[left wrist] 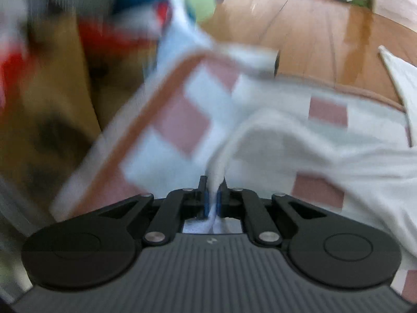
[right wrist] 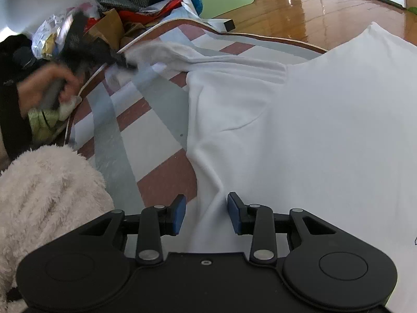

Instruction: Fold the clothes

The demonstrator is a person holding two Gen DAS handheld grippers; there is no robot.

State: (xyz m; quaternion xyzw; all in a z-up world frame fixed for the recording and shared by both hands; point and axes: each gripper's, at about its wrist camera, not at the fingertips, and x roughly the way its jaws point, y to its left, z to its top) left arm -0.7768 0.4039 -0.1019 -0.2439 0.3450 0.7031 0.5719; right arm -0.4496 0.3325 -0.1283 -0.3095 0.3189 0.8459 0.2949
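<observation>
A white garment (right wrist: 312, 130) lies spread on a checked mat (right wrist: 161, 177) of white, grey and brown squares. One sleeve (right wrist: 182, 52) is stretched out to the left. There my left gripper (right wrist: 122, 61), blurred and held by a hand (right wrist: 47, 86), is shut on the sleeve's end. In the left wrist view that gripper (left wrist: 213, 195) pinches a bunched strip of the white cloth (left wrist: 217, 172) between its blue pads. My right gripper (right wrist: 207, 214) stands open over the garment's near left edge. A ridge of cloth runs between its fingers, and the pads do not press on it.
A fluffy cream fabric (right wrist: 47, 187) fills the lower left. A pile of bags and clutter (right wrist: 117, 0) sits beyond the mat's far left edge. A white leg with a black foot (right wrist: 229, 24) stands on the wooden floor (right wrist: 312, 7) beyond the mat.
</observation>
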